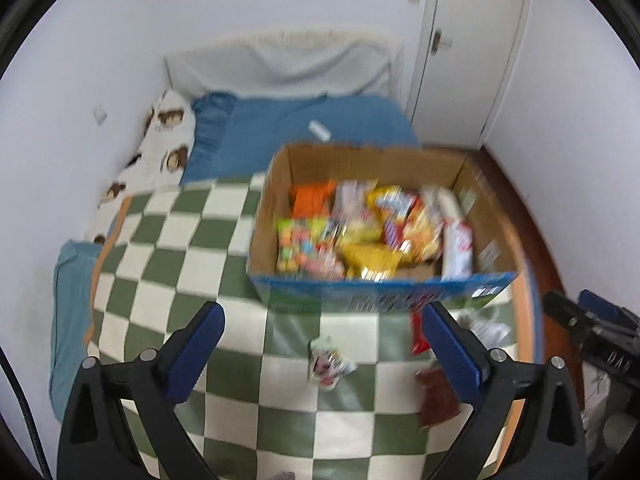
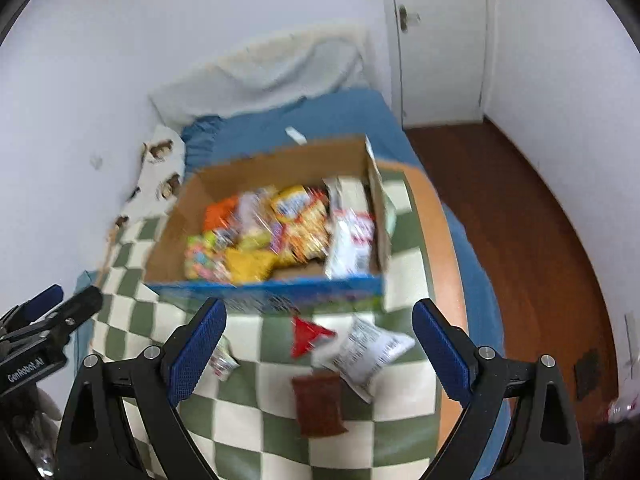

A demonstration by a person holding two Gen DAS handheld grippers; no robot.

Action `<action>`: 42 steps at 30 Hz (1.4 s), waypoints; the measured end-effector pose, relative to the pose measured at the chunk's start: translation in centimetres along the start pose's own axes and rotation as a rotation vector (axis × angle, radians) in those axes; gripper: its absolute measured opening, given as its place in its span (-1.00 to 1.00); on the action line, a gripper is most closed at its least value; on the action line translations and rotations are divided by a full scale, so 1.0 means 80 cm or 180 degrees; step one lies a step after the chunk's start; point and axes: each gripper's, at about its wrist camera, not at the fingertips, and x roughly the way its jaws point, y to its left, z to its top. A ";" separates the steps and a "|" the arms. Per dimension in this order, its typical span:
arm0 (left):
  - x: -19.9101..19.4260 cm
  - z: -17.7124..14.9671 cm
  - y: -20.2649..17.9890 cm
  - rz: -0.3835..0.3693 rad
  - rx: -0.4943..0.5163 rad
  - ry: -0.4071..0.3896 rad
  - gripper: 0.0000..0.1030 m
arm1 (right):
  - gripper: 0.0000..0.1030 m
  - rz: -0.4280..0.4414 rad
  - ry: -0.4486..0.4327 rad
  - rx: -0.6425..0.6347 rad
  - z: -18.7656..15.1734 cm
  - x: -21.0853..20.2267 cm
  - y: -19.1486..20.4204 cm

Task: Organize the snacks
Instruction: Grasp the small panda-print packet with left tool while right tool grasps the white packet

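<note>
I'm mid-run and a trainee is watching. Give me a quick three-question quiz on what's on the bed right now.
1. True or false: the cardboard box is empty.
2. Which packet lies nearest the right gripper? A) brown packet B) orange packet
3. Fill in: both grippers' jaws stand ____, with nothing gripped; see the left gripper.

Key: 1 false, it holds many snack packets; 2 A; 3 open.

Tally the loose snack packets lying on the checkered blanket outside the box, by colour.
Red packet: 1
White packet with black print: 1
Brown packet: 1
Small pale packet with mixed print: 1
Total: 4
</note>
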 end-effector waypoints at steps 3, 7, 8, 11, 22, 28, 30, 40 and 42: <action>0.052 -0.019 0.000 0.0105 -0.0008 0.0348 0.96 | 0.80 0.0052 0.0332 0.0253 -0.014 0.058 -0.035; 0.119 -0.046 0.016 0.0023 -0.0289 0.0916 0.96 | 0.50 0.0119 0.0710 0.0598 -0.038 0.135 -0.062; 0.136 -0.053 0.023 -0.0025 -0.0411 0.1060 0.96 | 0.50 0.0142 0.0766 0.0703 -0.044 0.152 -0.066; 0.180 -0.072 0.040 -0.0199 -0.0789 0.1417 0.95 | 0.51 0.0049 0.0900 0.0868 -0.058 0.191 -0.070; 0.258 -0.099 0.032 -0.0358 -0.1024 0.1721 -0.01 | 0.11 -0.0134 0.1014 0.0456 -0.085 0.222 -0.048; 0.220 -0.146 -0.005 -0.0170 -0.0162 0.1652 -0.01 | 0.10 -0.0173 0.1241 0.0126 -0.123 0.208 -0.042; 0.208 -0.171 -0.009 -0.0154 -0.0022 0.1677 -0.01 | 0.10 -0.0154 0.1345 0.0029 -0.146 0.202 -0.037; 0.208 -0.213 -0.021 -0.0144 -0.0048 0.1701 0.01 | 0.11 -0.0193 0.1399 0.0192 -0.206 0.211 -0.031; 0.204 -0.220 -0.020 -0.0136 -0.0046 0.1680 0.01 | 0.17 -0.0180 0.1384 0.0229 -0.207 0.210 -0.030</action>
